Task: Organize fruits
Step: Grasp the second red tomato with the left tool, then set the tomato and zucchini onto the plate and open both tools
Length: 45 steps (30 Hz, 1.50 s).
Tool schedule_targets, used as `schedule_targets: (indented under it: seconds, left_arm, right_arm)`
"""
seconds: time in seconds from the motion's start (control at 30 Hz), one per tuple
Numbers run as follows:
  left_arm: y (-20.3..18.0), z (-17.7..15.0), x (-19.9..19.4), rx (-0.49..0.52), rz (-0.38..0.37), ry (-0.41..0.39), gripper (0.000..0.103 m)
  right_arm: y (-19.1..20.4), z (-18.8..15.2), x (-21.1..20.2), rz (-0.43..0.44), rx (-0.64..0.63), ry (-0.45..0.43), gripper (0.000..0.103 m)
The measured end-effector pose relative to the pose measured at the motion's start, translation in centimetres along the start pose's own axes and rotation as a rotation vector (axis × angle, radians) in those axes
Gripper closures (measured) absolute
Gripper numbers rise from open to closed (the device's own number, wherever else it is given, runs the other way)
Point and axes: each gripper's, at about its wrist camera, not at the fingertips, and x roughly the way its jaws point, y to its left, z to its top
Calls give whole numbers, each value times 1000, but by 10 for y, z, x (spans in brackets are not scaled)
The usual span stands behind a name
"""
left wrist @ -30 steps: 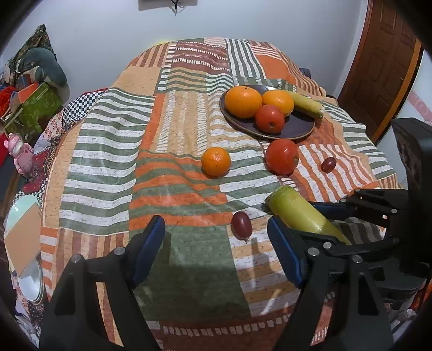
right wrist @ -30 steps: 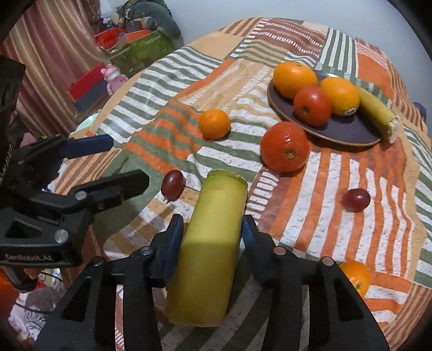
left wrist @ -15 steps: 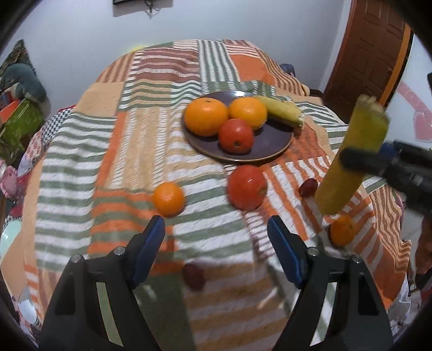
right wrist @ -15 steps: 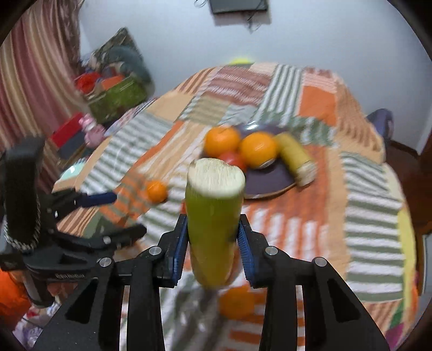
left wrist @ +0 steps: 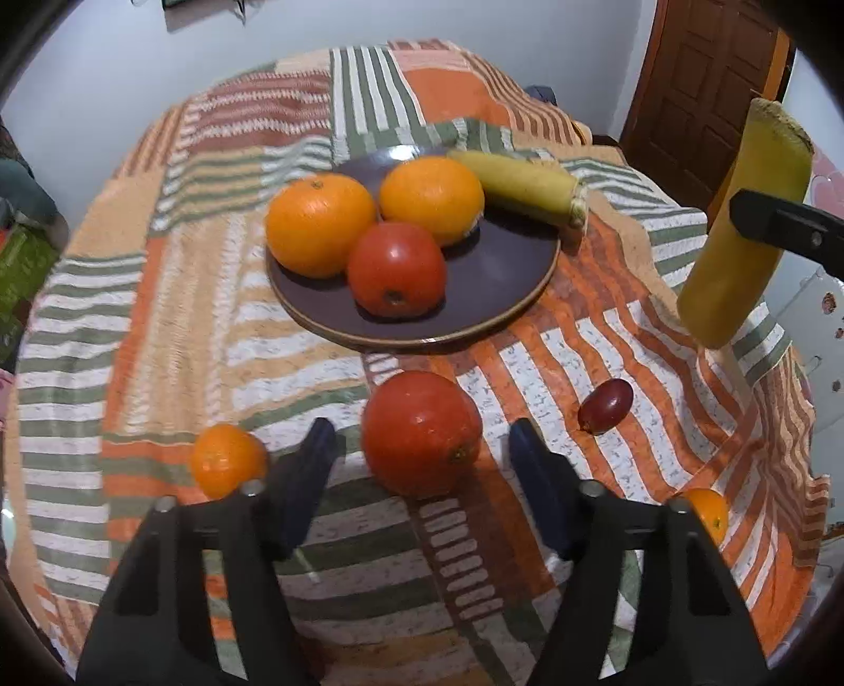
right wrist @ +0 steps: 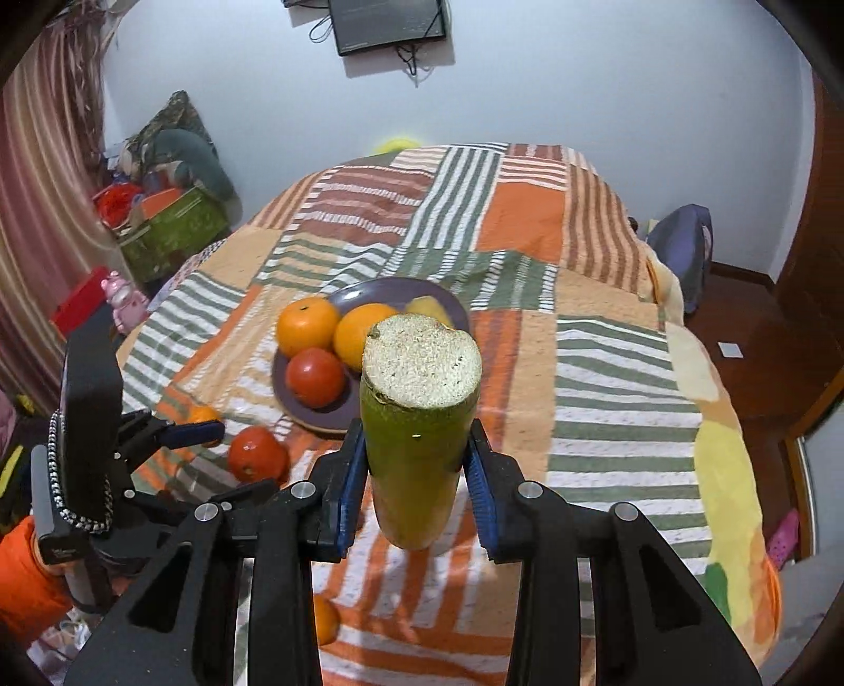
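My right gripper [right wrist: 416,491] is shut on a yellow-green cut gourd piece [right wrist: 416,422], held upright above the quilt; the piece also shows at the right in the left wrist view [left wrist: 738,232]. My left gripper [left wrist: 422,464] is open, its fingers either side of a loose red tomato [left wrist: 422,432] on the quilt. A dark plate [left wrist: 490,274] holds two oranges [left wrist: 319,224], a tomato [left wrist: 395,269] and another yellow gourd piece [left wrist: 522,184]. A small orange [left wrist: 227,459], a red grape [left wrist: 604,406] and another small orange [left wrist: 704,509] lie loose.
The table is covered by a striped patchwork quilt [left wrist: 158,295]. A brown door [left wrist: 701,89] stands at the back right. A green box and toys [right wrist: 169,227] sit on the floor at the left. A monitor [right wrist: 387,24] hangs on the wall.
My right gripper lifted the gourd piece off the quilt and turned it upright. My left gripper moved forward and right, now straddling the loose tomato.
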Motion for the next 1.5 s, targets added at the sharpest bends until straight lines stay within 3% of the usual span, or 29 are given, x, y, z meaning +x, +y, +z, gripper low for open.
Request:
schedule_targets:
  seconds: [0.03,0.2,0.6,0.93,1.1,1.5]
  left_arm:
    - [1,0,4,-5,-11,14,48]
    - [3,2,6,-8,-21,12,56]
    - [13,13,-9,-5,-40,-15,56]
    - [24,59,-26,-14,-48,-100,56]
    - [29,85,-13,-20,-56,-95,56]
    - [42,126,19,-51,-56,-74,56]
  right_arm:
    - [-1,0,1,-1,-1,1,71]
    - [-3,4,9,9,-4,11,71]
    - [6,24,28,50,-25,13,71]
    - [22,44,63,66,-63,32,71]
    - [16,49,86,108,-5,63,71]
    - [5,59,109,107,12,79,71]
